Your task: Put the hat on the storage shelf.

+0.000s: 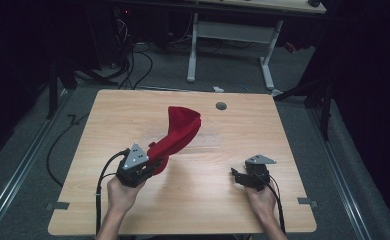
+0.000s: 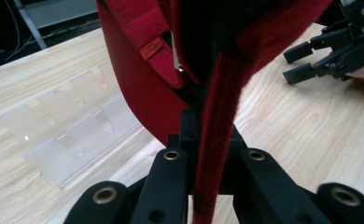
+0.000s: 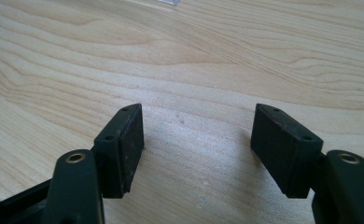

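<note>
A red fabric hat (image 1: 180,131) hangs raised above the wooden table (image 1: 243,125), left of its middle. My left gripper (image 1: 155,162) is shut on its lower edge. In the left gripper view the jaws (image 2: 207,133) pinch a thick red band of the hat (image 2: 140,88), whose inner seam label shows. My right gripper (image 1: 235,175) sits low over the table at the front right, open. Its pads (image 3: 131,140) stand well apart with only bare wood between them (image 3: 196,135). The left gripper view also catches the right gripper (image 2: 294,63) at its upper right.
A clear plastic stand with several slots (image 2: 63,135) lies on the table beyond the hat. A grey round plug (image 1: 221,106) sits near the table's far edge. A white-legged desk (image 1: 230,35) and cables stand on the floor behind.
</note>
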Tool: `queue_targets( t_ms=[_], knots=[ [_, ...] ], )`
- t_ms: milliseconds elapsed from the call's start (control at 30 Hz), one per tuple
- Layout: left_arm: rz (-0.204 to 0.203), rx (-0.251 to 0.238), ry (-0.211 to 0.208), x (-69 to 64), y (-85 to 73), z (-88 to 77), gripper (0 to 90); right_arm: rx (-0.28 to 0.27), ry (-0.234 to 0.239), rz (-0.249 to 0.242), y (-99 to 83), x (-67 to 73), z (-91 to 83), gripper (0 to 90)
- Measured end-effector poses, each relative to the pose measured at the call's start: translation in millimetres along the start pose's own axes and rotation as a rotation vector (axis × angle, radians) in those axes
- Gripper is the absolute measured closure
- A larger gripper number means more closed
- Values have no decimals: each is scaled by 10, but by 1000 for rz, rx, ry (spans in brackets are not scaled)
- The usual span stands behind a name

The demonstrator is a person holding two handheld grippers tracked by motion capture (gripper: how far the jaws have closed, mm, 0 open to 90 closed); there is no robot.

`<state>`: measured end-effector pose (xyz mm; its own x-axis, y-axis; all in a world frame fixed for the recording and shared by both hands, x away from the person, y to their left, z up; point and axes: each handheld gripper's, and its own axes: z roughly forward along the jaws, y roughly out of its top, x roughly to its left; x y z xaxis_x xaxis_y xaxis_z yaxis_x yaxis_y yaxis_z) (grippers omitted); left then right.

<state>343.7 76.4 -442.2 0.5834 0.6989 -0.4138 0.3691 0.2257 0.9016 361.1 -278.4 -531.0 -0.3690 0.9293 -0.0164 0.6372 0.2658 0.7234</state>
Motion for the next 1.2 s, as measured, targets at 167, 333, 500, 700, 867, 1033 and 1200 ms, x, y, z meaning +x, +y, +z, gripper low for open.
queue_targets(
  t_ms=[167,333,500,700,867,1033,1200],
  knots=[
    [-51,-26,-10,61,88,-13,852,0,1,-1,0,1,1,343],
    [-104,-71,3,146,221,20,852,-1,1,0,-1,0,1,343],
    [-134,-112,19,205,311,25,852,-1,2,2,-1,0,0,343],
    [-170,-153,49,329,418,27,852,-1,1,2,-1,1,0,343],
    [-164,-173,58,380,507,67,852,-1,3,2,-1,0,0,342],
    [-161,-200,86,469,612,161,852,-1,4,4,-1,0,0,342],
    [-158,-209,106,527,645,224,852,-1,3,2,-1,0,0,341]
  ],
)
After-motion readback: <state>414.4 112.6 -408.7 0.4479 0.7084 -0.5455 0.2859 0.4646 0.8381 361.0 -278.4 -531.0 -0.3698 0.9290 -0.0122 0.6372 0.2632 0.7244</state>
